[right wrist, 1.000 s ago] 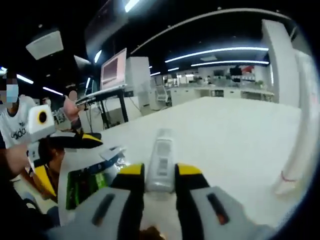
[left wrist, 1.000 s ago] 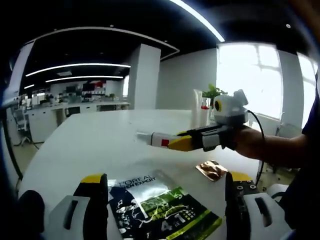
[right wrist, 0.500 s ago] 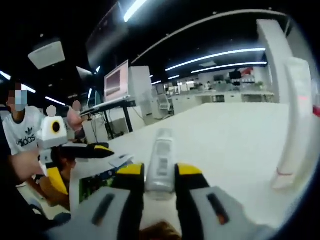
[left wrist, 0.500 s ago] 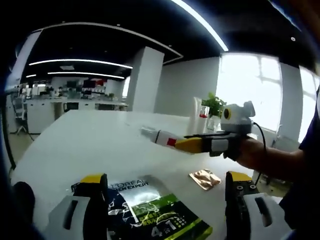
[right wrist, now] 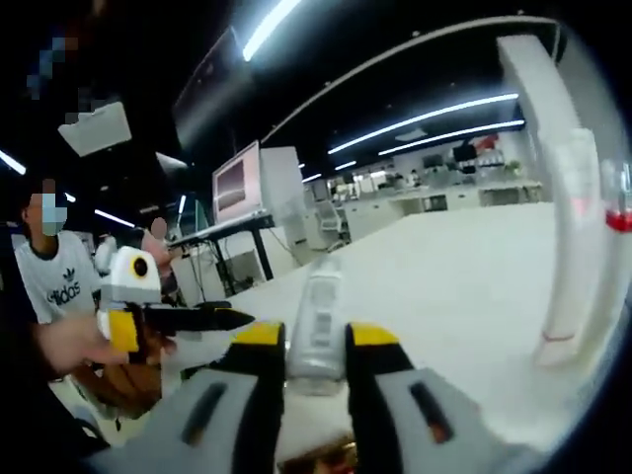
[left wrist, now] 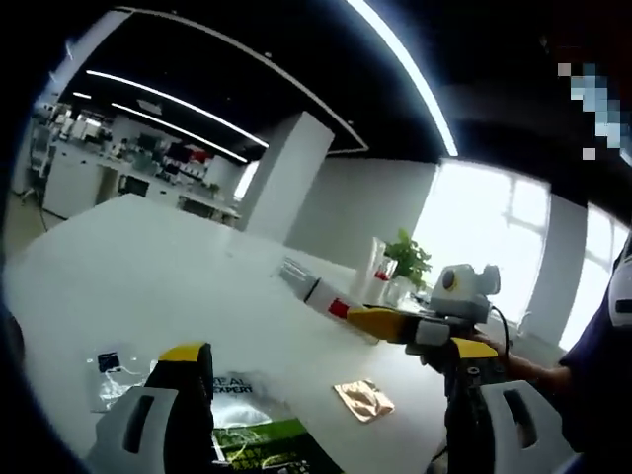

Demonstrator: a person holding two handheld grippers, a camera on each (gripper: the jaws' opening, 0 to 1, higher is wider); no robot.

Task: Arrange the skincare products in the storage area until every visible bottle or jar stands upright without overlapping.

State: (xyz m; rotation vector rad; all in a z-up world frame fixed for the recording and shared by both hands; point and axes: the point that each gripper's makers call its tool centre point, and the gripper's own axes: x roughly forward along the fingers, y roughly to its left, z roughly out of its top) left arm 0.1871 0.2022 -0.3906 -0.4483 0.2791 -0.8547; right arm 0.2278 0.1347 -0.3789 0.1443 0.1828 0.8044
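Note:
My right gripper is shut on a white tube with a barcode label, held above the white table. In the left gripper view that tube sticks out leftward from the right gripper, over the table's middle. My left gripper is open with nothing between its wide-apart jaws. Just beneath it lies a flat green and black sachet. A tall white bottle stands upright at the right. The same tall bottle stands at the table's far side.
A small copper sachet and a small silver sachet lie flat on the table. A potted plant stands beside the tall bottle. The left gripper shows at the left, near a seated person and a monitor.
The left gripper view has tilted upward, so the green sachet sits lower in it. The right gripper still holds the tube, a little further over the table.

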